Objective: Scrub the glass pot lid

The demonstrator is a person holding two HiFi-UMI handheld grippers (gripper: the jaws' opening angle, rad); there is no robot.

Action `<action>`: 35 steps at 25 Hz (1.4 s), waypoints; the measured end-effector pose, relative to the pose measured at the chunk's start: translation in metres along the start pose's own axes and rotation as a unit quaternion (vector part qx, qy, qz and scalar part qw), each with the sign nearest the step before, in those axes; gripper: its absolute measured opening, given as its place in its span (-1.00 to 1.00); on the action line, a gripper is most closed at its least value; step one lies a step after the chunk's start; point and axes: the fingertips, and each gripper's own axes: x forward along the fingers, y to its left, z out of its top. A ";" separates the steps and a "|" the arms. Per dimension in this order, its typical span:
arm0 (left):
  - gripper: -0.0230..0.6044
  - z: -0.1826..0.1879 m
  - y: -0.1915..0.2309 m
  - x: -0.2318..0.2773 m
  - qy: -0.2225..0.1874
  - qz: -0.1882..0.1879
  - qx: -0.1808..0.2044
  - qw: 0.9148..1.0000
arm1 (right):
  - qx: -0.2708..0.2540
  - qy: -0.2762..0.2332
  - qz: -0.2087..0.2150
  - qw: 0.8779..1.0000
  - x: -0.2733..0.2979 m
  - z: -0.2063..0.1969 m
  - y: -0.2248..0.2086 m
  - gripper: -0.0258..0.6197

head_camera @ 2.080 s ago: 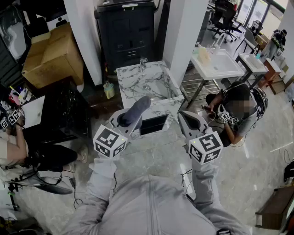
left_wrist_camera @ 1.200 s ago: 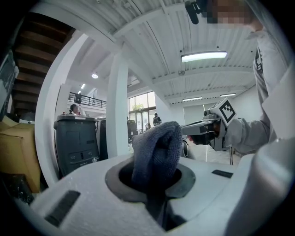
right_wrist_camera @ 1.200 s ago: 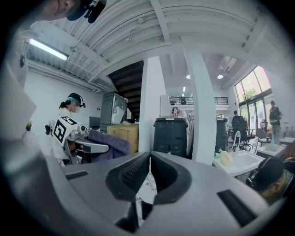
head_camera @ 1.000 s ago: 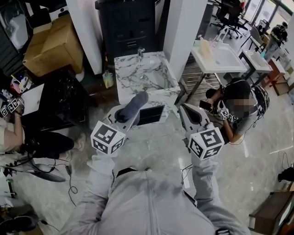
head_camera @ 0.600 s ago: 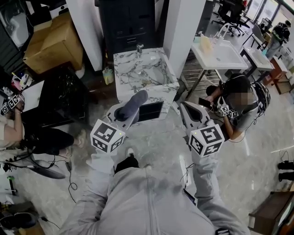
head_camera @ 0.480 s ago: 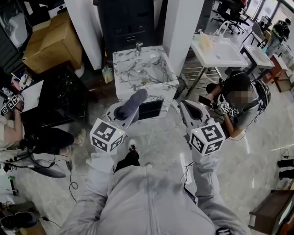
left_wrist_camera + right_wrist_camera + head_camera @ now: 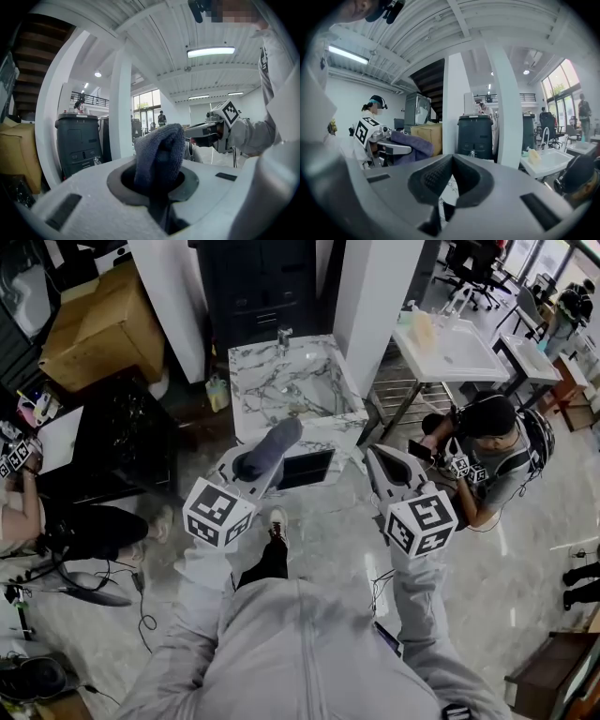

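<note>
The glass pot lid is not showing plainly in any view, so its place cannot be told. The left gripper (image 7: 249, 474) is pointing forward and its fingers are clamping narrowly on a folded grey-blue cloth (image 7: 159, 147), which is sticking up and out past the tips. To its right, well apart from it, the right gripper (image 7: 453, 157) is being held level, its fingers pressing together at the tips and gripping nothing. Just beyond both grippers a marble sink (image 7: 242, 381) is standing on the floor, with a dark cabinet (image 7: 253, 287) behind it and a white pillar (image 7: 370, 296) at its right. A cardboard box (image 7: 89, 329) is sitting far left, and a seated person (image 7: 492, 460) is crouching at the right beside a white sink (image 7: 424, 364).
</note>
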 end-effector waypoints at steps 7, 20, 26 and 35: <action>-0.75 -0.009 0.049 0.035 0.003 0.000 -0.012 1.000 | 0.019 -0.002 0.007 1.000 0.052 0.008 -0.027 -0.83; -0.74 -0.016 0.157 0.117 0.010 -0.011 -0.031 0.999 | 0.009 0.015 -0.006 1.000 0.160 0.021 -0.085 -0.83; -0.75 -0.023 0.188 0.143 0.022 -0.017 -0.036 0.999 | 0.004 0.025 -0.006 1.000 0.191 0.022 -0.098 -0.83; -0.75 -0.036 0.228 0.167 0.038 -0.026 -0.033 0.998 | 0.040 0.029 -0.009 0.999 0.233 0.020 -0.114 -0.83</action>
